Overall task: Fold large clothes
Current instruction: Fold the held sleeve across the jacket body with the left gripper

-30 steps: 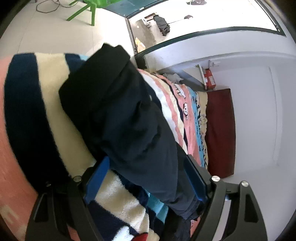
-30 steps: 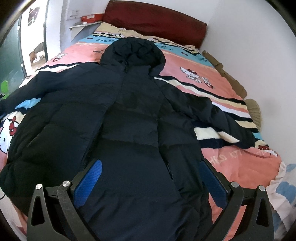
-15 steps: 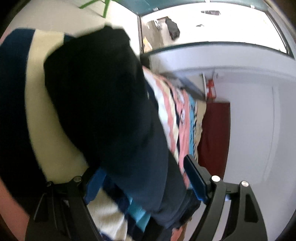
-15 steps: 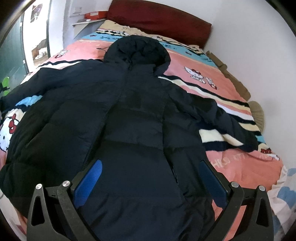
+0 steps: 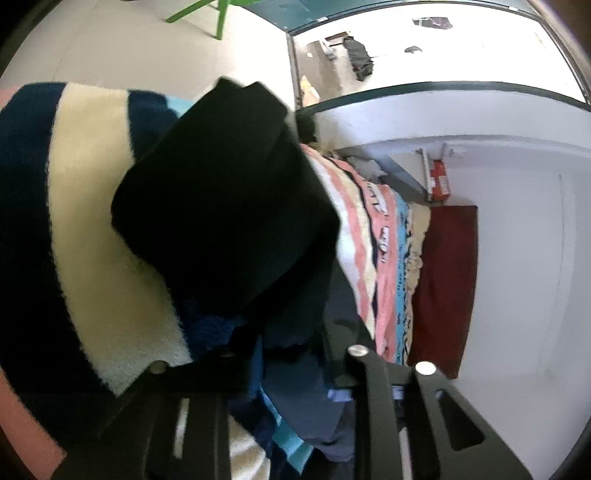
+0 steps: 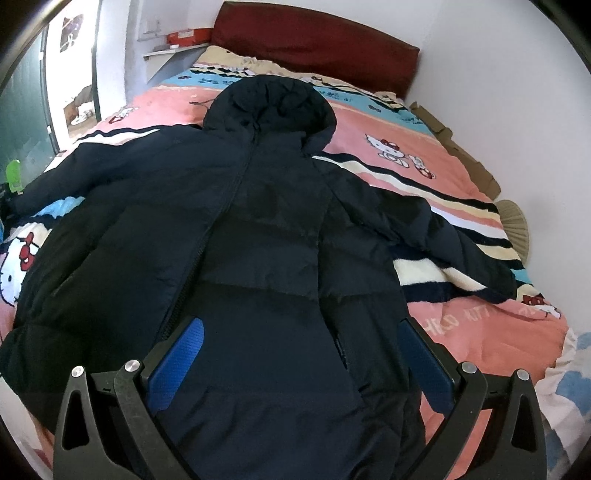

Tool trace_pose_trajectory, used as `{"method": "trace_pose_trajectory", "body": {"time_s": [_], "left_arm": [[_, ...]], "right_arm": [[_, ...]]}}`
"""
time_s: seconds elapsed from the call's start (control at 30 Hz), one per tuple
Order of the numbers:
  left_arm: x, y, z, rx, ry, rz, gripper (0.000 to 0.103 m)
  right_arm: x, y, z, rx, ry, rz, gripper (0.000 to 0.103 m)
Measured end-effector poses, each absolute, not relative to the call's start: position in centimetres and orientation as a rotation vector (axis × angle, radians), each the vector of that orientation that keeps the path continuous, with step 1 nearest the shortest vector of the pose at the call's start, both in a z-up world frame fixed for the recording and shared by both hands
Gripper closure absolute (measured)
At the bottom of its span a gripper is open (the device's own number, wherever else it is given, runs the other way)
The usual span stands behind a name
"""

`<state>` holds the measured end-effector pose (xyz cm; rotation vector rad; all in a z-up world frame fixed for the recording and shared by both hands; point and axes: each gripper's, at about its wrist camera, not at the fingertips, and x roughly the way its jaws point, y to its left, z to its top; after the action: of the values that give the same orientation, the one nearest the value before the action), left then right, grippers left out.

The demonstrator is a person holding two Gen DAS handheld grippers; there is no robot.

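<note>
A dark navy hooded puffer jacket (image 6: 258, 229) lies spread front-up on the bed, hood toward the headboard, both sleeves stretched out sideways. My right gripper (image 6: 301, 354) is open and hovers over the jacket's lower hem, touching nothing. In the left wrist view my left gripper (image 5: 291, 354) has closed on the jacket's left sleeve (image 5: 229, 206); the dark cuff end sticks out past the fingers above the striped blanket. The fingertips are hidden in the fabric.
The bed has a pink, cream and navy striped cartoon blanket (image 6: 461, 306) and a dark red headboard (image 6: 314, 44). A wall runs along the bed's right side. A shelf with a red box (image 6: 184, 37), a doorway (image 5: 406, 48) and a green chair (image 5: 207, 14) lie beyond the left side.
My left gripper's jaws have closed from wide open onto the sleeve, and the cuff has bunched up. My right gripper has edged slightly closer over the jacket, still open.
</note>
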<state>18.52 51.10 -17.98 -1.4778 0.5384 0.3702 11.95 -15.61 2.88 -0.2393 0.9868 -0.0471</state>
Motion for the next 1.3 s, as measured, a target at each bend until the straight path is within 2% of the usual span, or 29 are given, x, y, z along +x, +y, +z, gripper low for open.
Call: {"method": "trace_pose_trajectory", "body": {"time_s": [0.37,0.63,1.0,1.17,1.3], "left_arm": [[19.6,48.3,-8.5,-1.212,0.491,0.284,0.09],[22.7,42.3,0.4,-1.04,0.473,0.17,0.091],[27.6,25.1,11.3,-0.774,0.505,-0.043,0.091],[30.9,15.8,12.0,-0.656,0.579,-0.134,0.091],[33.9,8.6,10.4,-0.587,0.66,-0.192,0.091]], "right_arm": [[11.4,-18.0,3.9,-0.172,0.941,-0.027,0.001],[10.6,-20.8,4.1,-0.117,0.904,-0.01,0.001],[9.2,-27.0,4.8,-0.016,0.844,0.006,0.001],[8.7,-30.3,4.5,0.047,0.825,-0.018,0.001],[8.6,-32.6,4.2,0.083,0.813,-0.043,0.001]]}}
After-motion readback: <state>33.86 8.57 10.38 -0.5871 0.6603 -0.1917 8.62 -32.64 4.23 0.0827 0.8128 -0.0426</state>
